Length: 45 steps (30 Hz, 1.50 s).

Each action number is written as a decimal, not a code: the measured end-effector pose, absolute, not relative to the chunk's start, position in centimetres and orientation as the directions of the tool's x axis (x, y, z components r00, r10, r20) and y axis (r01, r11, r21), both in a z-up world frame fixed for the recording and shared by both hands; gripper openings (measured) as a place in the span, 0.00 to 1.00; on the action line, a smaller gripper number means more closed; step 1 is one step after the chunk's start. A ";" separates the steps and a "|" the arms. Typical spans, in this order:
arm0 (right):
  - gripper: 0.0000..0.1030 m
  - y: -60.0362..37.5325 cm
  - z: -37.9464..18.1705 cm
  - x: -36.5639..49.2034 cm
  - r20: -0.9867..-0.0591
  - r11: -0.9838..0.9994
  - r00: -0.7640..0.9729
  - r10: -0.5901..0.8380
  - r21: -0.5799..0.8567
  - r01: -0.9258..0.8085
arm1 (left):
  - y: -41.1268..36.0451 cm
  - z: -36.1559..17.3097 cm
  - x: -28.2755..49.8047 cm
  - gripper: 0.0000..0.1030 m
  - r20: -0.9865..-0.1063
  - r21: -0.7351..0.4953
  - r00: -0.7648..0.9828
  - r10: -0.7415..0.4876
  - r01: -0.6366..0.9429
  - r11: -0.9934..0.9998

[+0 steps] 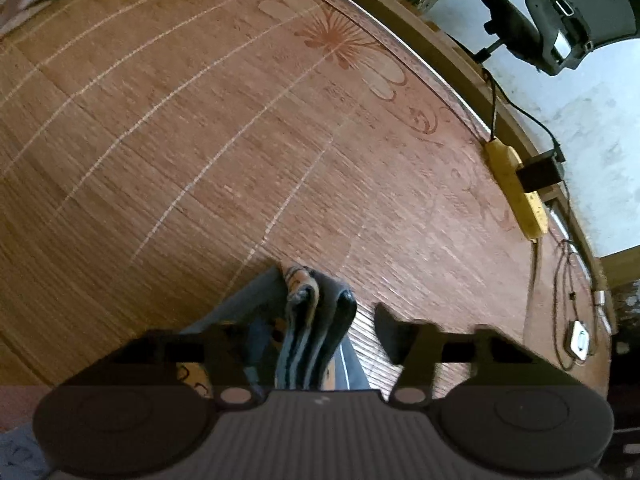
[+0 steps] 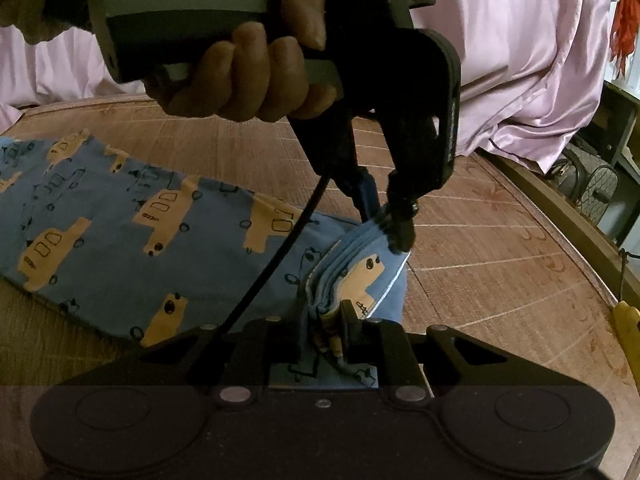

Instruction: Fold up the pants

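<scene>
Pinching a bunched hem, the right gripper (image 2: 324, 332) is closing narrow on the stacked blue edges of the pants (image 2: 120, 220), w/ the left gripper (image 2: 384, 216) biting the same bundle just beyond it, gripped in a person's hand (image 2: 240, 80). In the left wrist view, the left gripper (image 1: 316, 320) appears to be holding a gathered fold of cloth, tho its right finger is standing apart from the fabric, so the exact bite is hard to judge. The pants, printed w/ tan trucks, are lying mostly flat on a woven bamboo mat (image 1: 200, 140), the leg end lifted off the surface at both claws. Fabric is looking light, soft & floppy — likely sagging between holds, layers prone to slipping apart unless all are caught together; best hold is prob. the hem corners, where seams are giving some stiffness. A yellow power strip (image 1: 516, 188) is sitting near the mat's edge, pink bedding (image 2: 520, 60) behind.
</scene>
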State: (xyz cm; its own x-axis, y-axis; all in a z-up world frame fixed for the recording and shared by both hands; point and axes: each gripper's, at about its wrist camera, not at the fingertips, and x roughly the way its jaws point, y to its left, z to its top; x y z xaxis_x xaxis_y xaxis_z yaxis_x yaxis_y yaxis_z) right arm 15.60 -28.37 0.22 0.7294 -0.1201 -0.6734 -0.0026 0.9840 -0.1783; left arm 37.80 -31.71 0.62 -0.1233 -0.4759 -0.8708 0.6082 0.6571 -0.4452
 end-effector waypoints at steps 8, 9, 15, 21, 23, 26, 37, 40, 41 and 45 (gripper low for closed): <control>0.15 -29.5 1.9 14.2 -0.616 0.987 0.778 -0.125 -0.154 0.036 | -31.4 1.4 37.3 0.10 -0.883 -0.424 -0.084 -0.462 0.564 0.708; 0.15 -29.7 2.2 13.9 -0.604 0.988 0.787 -0.126 -0.151 0.042 | -31.2 1.6 37.4 0.10 -0.881 -0.430 -0.084 -0.465 0.553 0.714; 0.15 -30.3 3.9 12.6 -0.555 0.993 0.827 -0.087 -0.114 0.028 | -29.6 3.4 37.7 0.09 -0.862 -0.470 -0.078 -0.501 0.493 0.732; 0.15 -28.9 4.5 12.0 -0.536 0.997 0.844 0.026 -0.053 -0.064 | -27.0 4.8 37.1 0.10 -0.854 -0.467 -0.048 -0.519 0.511 0.722; 0.15 -28.3 4.6 11.9 -0.529 0.995 0.846 0.065 -0.030 -0.095 | -25.6 5.0 36.9 0.10 -0.851 -0.469 -0.038 -0.524 0.504 0.725; 0.15 -27.1 4.6 11.8 -0.526 0.989 0.843 0.113 -0.020 -0.146 | -23.2 5.3 36.5 0.10 -0.846 -0.471 -0.017 -0.533 0.492 0.732; 0.15 -23.1 3.8 12.6 -0.573 0.961 0.788 0.227 0.002 -0.275 | -14.7 4.5 36.1 0.10 -0.816 -0.520 0.017 -0.578 0.415 0.747; 0.15 -22.1 3.0 13.2 -0.602 0.955 0.761 0.240 0.008 -0.296 | -12.6 3.2 36.0 0.10 -0.808 -0.537 0.023 -0.589 0.386 0.750; 0.15 -21.8 2.7 13.3 -0.612 0.953 0.752 0.244 0.009 -0.302 | -12.1 2.6 35.9 0.10 -0.807 -0.537 0.027 -0.589 0.380 0.753; 0.15 -21.4 1.7 13.8 -0.641 0.951 0.727 0.248 0.018 -0.309 | -10.6 0.9 35.8 0.10 -0.789 -0.551 0.042 -0.613 0.394 0.736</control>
State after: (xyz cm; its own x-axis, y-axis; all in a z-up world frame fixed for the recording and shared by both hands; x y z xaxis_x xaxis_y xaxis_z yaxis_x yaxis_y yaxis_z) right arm 13.81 -21.39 1.69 0.7267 0.2482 -0.6406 -0.3089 0.9509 0.0180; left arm 35.81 -10.55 0.93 0.0418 -0.6134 -0.7887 0.3940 0.7355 -0.5511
